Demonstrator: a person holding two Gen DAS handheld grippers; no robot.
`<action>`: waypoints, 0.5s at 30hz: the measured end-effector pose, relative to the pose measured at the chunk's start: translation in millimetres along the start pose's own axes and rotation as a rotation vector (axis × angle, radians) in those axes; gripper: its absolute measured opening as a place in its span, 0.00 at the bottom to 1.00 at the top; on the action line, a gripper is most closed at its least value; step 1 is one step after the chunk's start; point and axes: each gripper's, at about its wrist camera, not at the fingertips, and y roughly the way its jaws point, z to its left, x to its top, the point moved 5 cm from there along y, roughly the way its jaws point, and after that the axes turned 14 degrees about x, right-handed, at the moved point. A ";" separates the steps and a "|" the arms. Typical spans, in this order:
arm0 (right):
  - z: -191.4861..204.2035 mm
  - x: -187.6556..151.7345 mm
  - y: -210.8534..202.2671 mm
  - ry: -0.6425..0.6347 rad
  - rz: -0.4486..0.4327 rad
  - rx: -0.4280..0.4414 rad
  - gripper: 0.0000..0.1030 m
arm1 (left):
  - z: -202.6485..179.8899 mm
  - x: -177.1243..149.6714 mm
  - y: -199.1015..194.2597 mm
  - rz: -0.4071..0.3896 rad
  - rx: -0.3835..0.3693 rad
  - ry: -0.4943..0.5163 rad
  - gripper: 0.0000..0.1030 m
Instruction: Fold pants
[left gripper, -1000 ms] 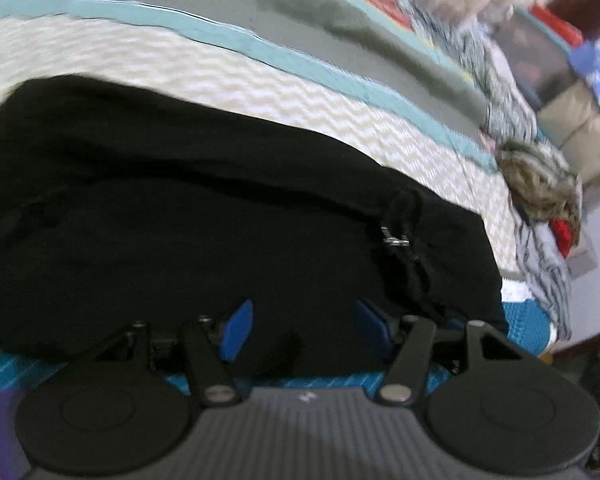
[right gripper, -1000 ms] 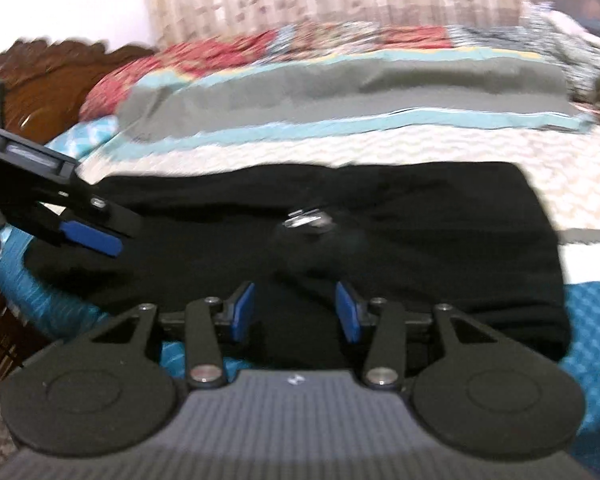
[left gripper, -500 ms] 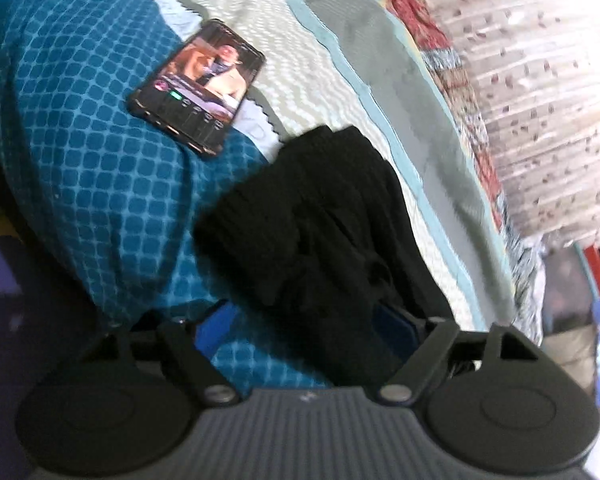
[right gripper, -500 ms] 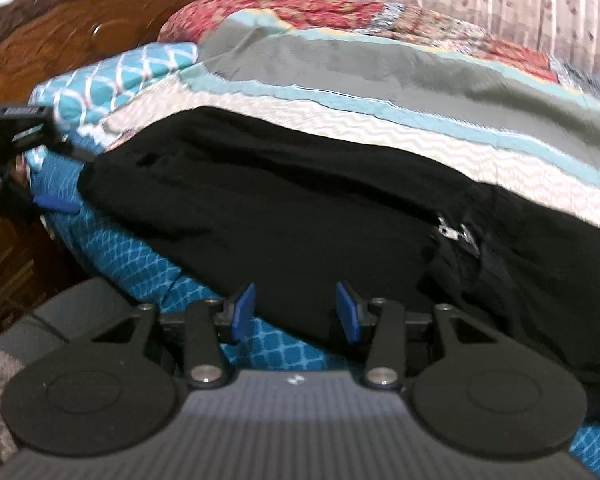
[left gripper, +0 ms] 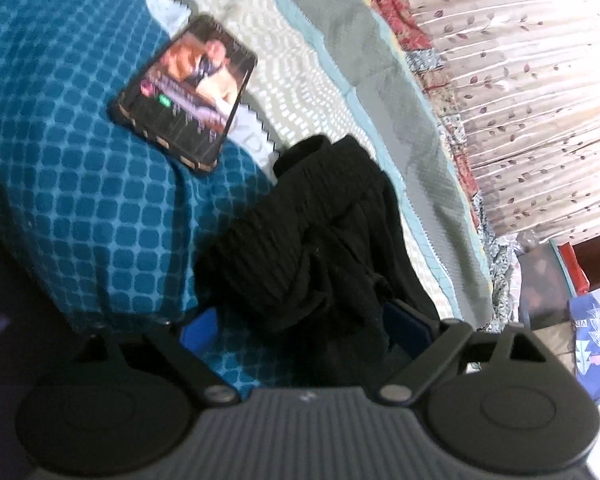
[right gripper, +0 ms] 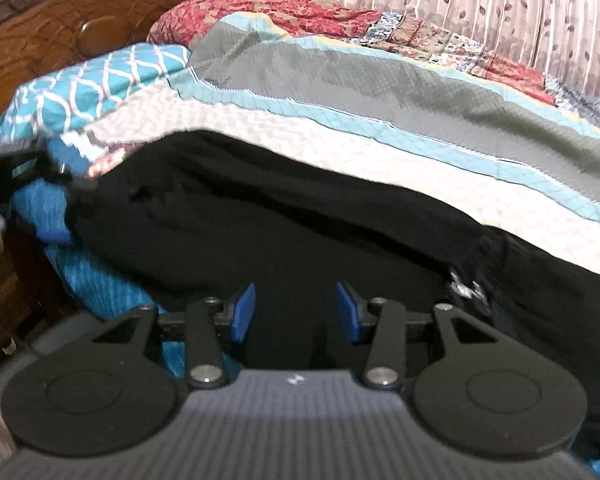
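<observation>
Since a second ago my left gripper [left gripper: 296, 330] has swung from the broad middle of the pants [left gripper: 320, 248] to their narrow end, jaws spread around the bunched cloth, not yet clenched. My right gripper [right gripper: 296, 314] hovers released at the near edge of the pants [right gripper: 300, 240], which lie lengthwise across the bed [right gripper: 340, 148]. I judge the lengthwise fold done, crosswise folds left. A phone [left gripper: 186, 94] lies far left; no writing legible.
</observation>
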 end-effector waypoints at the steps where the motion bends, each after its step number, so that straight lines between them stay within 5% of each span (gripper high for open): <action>1: 1.6 5.3 4.2 0.015 -0.006 0.010 0.46 | 0.1 1.3 -5.5 -0.021 0.001 0.015 0.88; 15: 44.8 42.5 61.9 -0.002 0.033 0.153 0.46 | -15.2 19.5 16.2 -0.031 0.013 0.083 0.90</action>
